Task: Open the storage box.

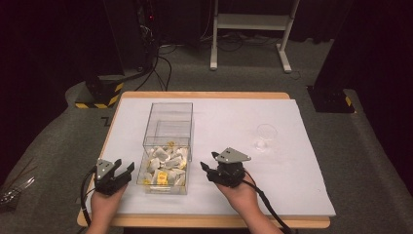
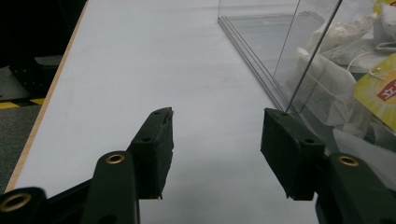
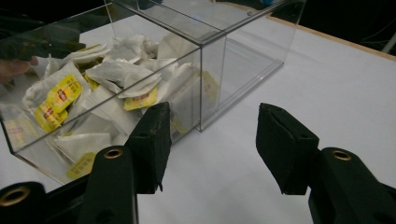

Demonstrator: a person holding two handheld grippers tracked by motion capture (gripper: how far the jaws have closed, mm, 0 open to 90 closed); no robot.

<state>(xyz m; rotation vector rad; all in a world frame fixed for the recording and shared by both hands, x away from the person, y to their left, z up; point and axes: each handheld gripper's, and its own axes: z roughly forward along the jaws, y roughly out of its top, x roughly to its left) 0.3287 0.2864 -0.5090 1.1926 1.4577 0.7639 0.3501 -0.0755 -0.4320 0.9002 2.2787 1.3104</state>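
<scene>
White paper covers the wooden table [image 1: 204,95], which stands on grey carpet in a dark room. At the left gripper [image 1: 122,167] the jaws stand apart with nothing between them; its own view shows the two black pads [image 2: 156,149] over bare white surface, with the wall of the clear box [image 2: 289,56] just to their right. The right gripper [image 1: 208,162] is likewise parted and holds nothing; in its own view the pads [image 3: 285,144] frame bare table, and the near corner of the box sits just beyond the left pad. Outward from there, the clear box [image 1: 168,146] stands between the two grippers in the high view, its near compartment heaped with tea bags [image 1: 165,165] and its far compartment empty. Seen from the right gripper view, the tea bags [image 3: 116,79] show yellow tags and white paper pressed against the wall, detail too small to read from above. From the high view alone comes the small clear cup [image 1: 266,134], standing well apart to the right of the box, and a white frame [image 1: 253,29] on the floor beyond the table.
</scene>
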